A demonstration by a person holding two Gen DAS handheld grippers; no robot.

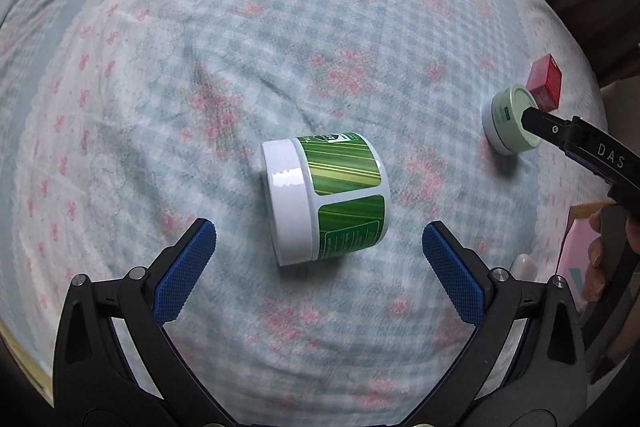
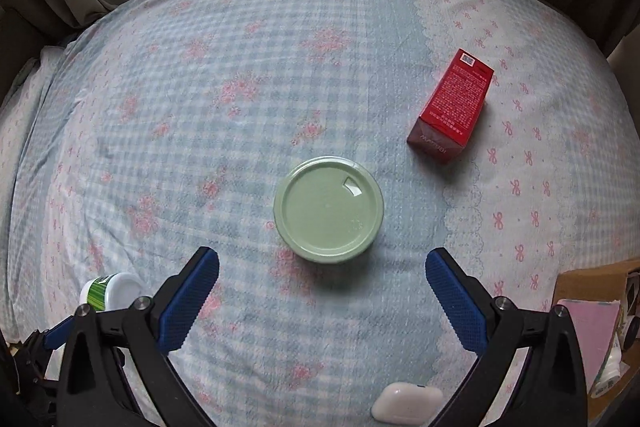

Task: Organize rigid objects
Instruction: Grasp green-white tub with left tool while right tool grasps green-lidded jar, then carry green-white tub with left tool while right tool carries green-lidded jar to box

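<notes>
Both grippers hang wide open, the left gripper (image 1: 319, 241) framing the tipped-over jar (image 1: 326, 199) just ahead, the right gripper (image 2: 322, 269) framing the upright tin (image 2: 329, 209), apparently lining up grasps.

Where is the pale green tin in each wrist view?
Left wrist: the pale green tin sits at the right edge, partly behind the right claw's tip, beside the red box.
Right wrist: the tin is at centre, lid up, just ahead of the open claw.
Shared landmark: the red box, beyond the tin.
</notes>
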